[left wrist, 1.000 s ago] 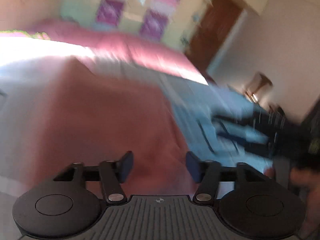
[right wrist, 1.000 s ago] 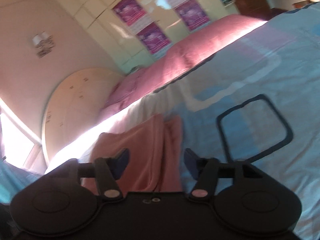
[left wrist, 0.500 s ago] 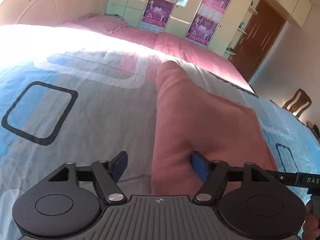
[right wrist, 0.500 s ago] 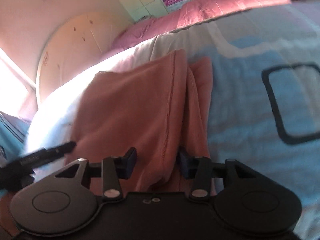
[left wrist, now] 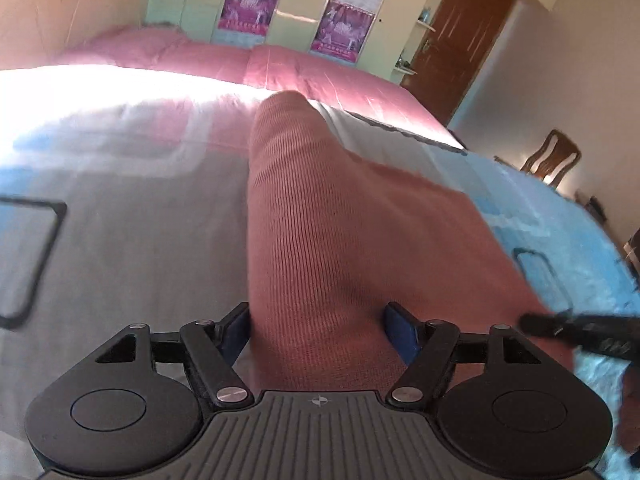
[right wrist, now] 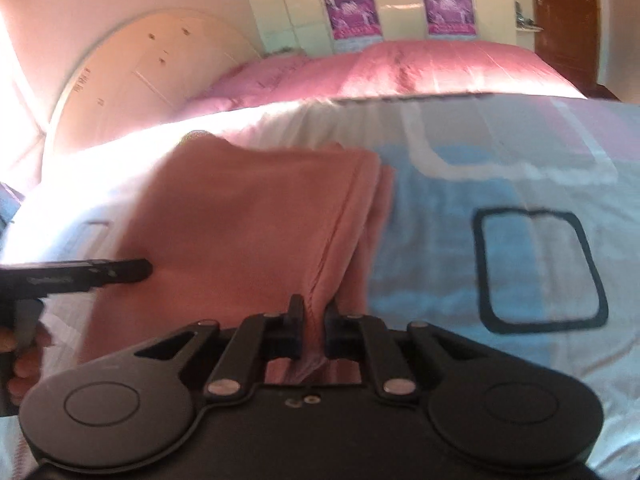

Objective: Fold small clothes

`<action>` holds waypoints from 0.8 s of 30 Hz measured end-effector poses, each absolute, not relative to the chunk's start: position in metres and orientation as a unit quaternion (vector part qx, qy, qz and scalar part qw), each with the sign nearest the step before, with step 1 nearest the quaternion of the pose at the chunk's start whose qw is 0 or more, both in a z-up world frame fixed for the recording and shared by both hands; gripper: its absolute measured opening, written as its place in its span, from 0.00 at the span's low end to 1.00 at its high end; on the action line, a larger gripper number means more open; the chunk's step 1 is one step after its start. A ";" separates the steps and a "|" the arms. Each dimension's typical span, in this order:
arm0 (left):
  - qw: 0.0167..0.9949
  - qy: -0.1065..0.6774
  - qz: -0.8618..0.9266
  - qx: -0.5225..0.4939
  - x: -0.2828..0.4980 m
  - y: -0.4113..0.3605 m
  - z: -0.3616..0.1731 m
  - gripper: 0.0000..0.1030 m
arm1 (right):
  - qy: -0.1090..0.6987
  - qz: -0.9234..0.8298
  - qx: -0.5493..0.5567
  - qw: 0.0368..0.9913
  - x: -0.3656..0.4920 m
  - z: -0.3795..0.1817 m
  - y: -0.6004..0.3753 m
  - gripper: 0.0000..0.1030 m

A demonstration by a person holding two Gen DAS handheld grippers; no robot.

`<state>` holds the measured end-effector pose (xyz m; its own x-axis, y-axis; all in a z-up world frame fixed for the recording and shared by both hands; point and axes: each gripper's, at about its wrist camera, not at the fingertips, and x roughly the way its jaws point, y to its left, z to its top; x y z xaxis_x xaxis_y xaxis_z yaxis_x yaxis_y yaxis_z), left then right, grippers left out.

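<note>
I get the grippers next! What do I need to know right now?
Right hand-held gripper: just closed, pinching the near edge of the pink garment.
Left hand-held gripper: open, straddling the garment's other near corner, not pinching yet.
The garment lies on the bed, partly folded lengthwise.
Left: close the left one, then probably fold the near edge away from you.
</note>
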<state>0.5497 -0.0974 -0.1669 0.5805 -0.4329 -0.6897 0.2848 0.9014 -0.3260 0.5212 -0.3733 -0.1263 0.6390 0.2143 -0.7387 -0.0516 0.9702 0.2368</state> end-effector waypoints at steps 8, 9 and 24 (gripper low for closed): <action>0.874 0.437 -0.192 -0.093 0.558 -0.094 -0.184 0.92 | 0.421 0.049 0.111 0.899 0.516 -0.133 -0.384 0.09; 0.873 0.438 -0.195 -0.094 0.560 -0.093 -0.183 0.92 | 0.431 0.048 0.119 0.893 0.519 -0.142 -0.384 0.09; 0.872 0.387 -0.293 -0.058 0.646 -0.143 -0.169 0.71 | 0.437 0.015 0.027 0.899 0.618 -0.137 -0.365 0.00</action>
